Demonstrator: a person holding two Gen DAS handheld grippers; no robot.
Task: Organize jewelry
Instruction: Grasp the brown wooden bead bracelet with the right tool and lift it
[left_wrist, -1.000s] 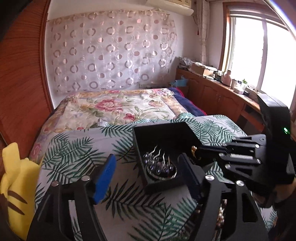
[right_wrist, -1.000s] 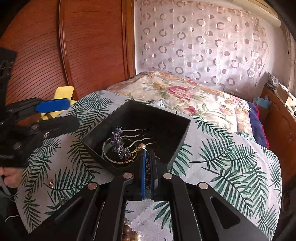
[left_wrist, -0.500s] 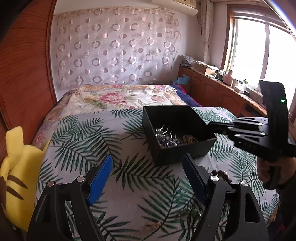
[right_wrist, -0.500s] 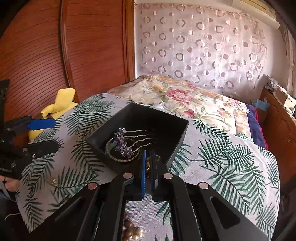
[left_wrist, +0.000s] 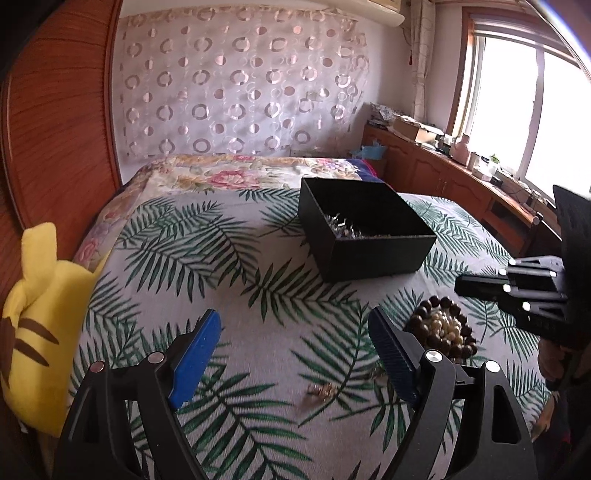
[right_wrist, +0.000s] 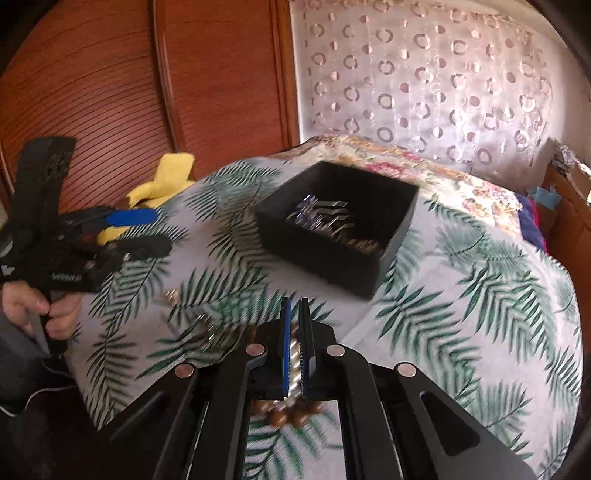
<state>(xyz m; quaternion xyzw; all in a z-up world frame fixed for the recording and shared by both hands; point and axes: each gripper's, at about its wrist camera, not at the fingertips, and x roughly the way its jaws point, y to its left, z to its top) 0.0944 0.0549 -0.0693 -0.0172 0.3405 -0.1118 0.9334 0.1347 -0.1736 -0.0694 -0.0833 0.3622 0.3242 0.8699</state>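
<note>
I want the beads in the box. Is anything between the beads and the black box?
No. Between the bead bracelets and the black box only bare leaf-print cloth shows. The small gold piece lies nearer, off that path.

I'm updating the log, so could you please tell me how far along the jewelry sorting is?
Partly done: hairpins lie in the black box. Neither the left gripper nor the right gripper holds anything. The bead bracelets and a small gold piece remain on the cloth.

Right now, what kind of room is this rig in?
Most likely a home bedroom: a bed with a floral quilt, a wooden headboard, and a window with a cluttered wooden cabinet beneath. Jewelry work happens on a palm-leaf printed cloth.
</note>
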